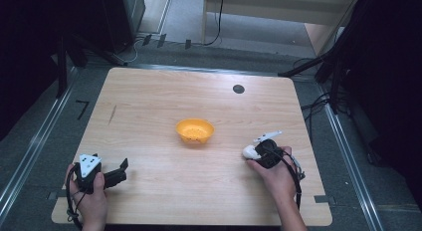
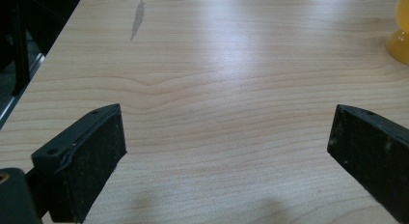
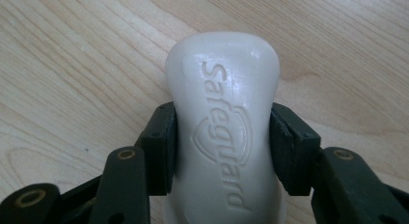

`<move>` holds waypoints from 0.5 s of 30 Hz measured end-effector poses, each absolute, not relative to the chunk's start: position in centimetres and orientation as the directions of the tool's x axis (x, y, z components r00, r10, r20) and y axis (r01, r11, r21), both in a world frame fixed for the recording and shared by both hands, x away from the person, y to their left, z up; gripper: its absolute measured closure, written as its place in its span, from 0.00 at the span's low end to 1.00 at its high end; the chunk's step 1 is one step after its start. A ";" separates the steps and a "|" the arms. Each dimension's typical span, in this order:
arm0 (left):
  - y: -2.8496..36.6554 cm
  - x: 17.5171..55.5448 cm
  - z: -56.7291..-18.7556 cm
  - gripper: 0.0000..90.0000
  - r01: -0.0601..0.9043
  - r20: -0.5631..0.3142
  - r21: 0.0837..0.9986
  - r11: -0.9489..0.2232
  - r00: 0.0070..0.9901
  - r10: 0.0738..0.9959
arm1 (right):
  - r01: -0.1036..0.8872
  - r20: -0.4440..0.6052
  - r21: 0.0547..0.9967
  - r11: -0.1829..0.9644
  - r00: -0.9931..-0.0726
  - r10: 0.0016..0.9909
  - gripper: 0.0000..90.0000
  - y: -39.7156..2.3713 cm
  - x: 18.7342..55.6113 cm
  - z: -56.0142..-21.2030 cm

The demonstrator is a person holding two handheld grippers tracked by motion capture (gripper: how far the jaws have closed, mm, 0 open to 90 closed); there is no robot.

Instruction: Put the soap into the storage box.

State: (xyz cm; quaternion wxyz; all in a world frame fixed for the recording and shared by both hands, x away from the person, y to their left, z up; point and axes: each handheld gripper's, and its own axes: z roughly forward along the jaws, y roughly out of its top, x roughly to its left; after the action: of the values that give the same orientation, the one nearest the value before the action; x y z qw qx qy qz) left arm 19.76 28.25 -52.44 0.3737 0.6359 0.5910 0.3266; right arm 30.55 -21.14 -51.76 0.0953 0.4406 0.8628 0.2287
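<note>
pale wooden table (image 1: 149, 101) with orange bowl (image 1: 194, 130) and white soap bar (image 1: 250, 152)

One marking is legible: the brand name "Safeguard", embossed lengthwise along the top face of the white soap bar (image 3: 224, 132). A shield emblem is pressed into the same face, beside the lettering. No other text, number or sign can be read.

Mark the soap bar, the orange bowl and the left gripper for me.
Soap bar (image 3: 224, 132), right gripper view, on its embossed top face.
Orange bowl (image 1: 194, 130), high view, on its inner wall.
Left gripper (image 2: 226, 151), left gripper view, midway between its fingertips.
</note>
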 end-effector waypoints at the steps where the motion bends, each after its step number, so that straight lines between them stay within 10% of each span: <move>1: 28.3 19.8 -52.4 0.00 0.508 -0.026 0.861 -0.021 0.087 0.996 | 0.716 0.037 0.479 0.509 -0.595 0.803 0.56 -21.2 30.6 -51.8; 15: 28.3 19.8 -52.4 0.00 0.506 -0.034 0.862 -0.014 0.085 0.996 | 0.653 -0.007 0.492 0.575 -0.658 0.753 0.56 -20.9 31.0 -51.3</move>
State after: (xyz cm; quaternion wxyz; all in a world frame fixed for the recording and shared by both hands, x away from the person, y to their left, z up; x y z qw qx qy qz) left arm 19.79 28.29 -52.43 0.3760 0.6335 0.5928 0.3254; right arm 30.96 -20.88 -51.26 0.1085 0.3990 0.8809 0.2303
